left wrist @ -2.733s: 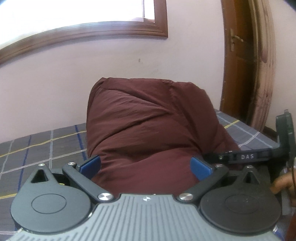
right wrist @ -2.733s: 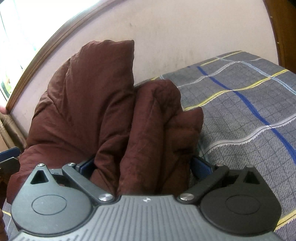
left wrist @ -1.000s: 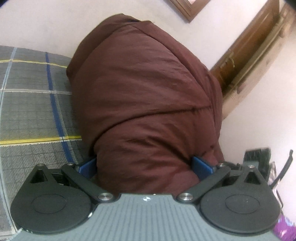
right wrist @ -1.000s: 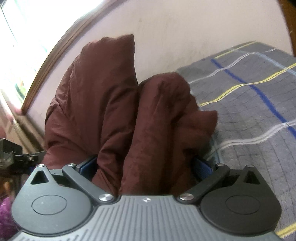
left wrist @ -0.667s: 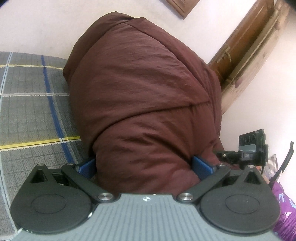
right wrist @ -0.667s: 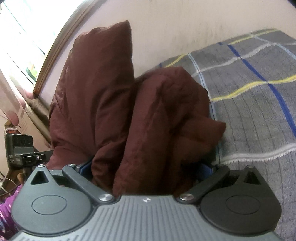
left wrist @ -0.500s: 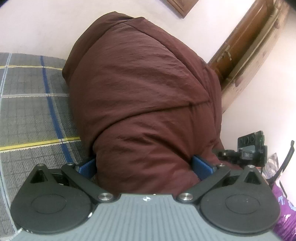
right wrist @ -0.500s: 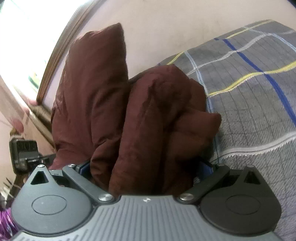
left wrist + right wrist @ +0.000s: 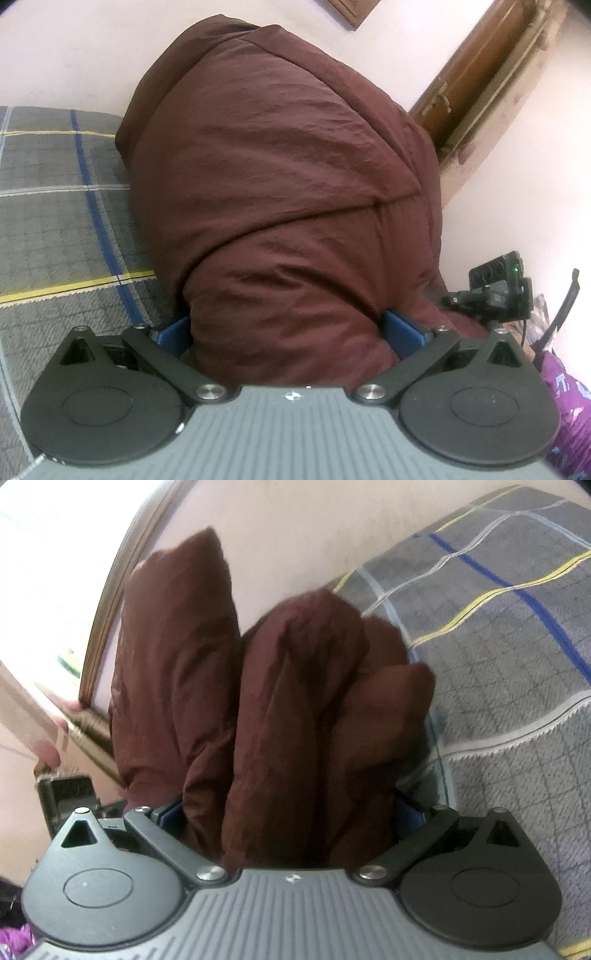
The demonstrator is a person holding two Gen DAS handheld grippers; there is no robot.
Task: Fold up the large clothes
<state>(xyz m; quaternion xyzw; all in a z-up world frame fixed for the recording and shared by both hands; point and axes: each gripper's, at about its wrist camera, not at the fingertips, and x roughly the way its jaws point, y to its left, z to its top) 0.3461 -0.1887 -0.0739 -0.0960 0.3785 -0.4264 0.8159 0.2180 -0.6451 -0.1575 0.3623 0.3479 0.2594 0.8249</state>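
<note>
With both my left gripper (image 9: 288, 328) and right gripper (image 9: 288, 808) clamped wide on the bulky maroon crinkled-fabric garment (image 9: 288, 184) raised over the grey plaid bedsheet (image 9: 55, 206), I judge mid-fold; next lay it flat.

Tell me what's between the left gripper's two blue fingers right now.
Maroon cloth: a thick bunch fills the whole gap of the left gripper, pressed against both blue fingers. The left wrist view shows this.
</note>
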